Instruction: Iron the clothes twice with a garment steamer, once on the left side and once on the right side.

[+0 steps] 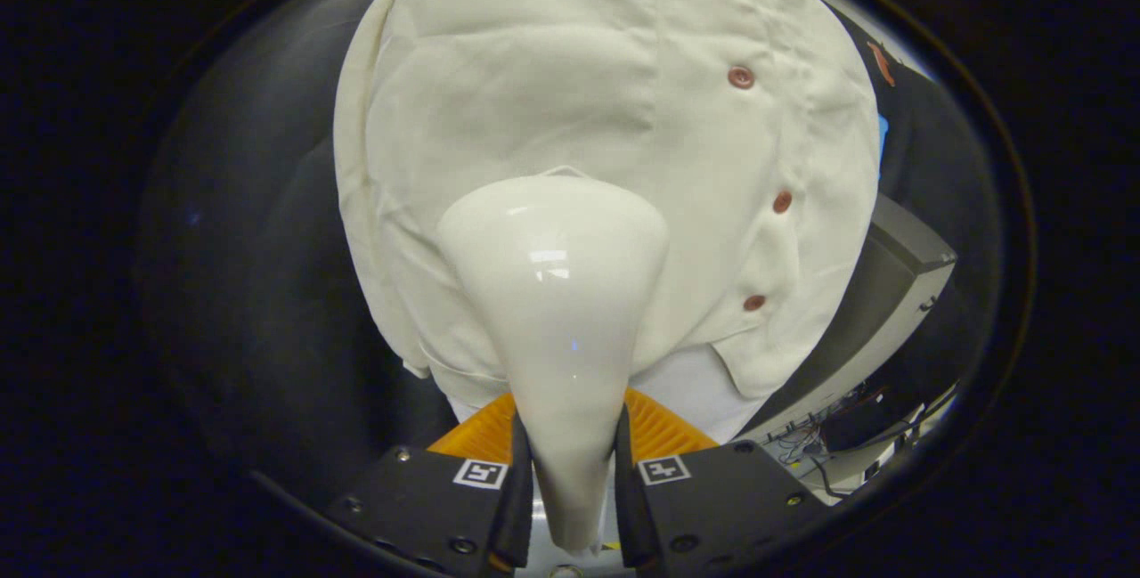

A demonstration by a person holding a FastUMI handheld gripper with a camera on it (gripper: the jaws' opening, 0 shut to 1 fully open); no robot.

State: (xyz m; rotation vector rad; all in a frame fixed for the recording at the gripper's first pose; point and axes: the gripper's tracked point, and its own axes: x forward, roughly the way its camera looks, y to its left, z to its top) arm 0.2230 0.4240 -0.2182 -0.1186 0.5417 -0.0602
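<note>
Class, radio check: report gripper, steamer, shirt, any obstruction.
Gripper shut on steamer. Steamer head against cream shirt, beside the button row. Nothing in the way.

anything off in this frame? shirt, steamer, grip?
Nothing stands out. The gripper has its jaws shut on the glossy white cone-shaped garment steamer, whose head sits against the cream button-front shirt. The shirt shows creases; its dark red buttons look fastened.
</note>
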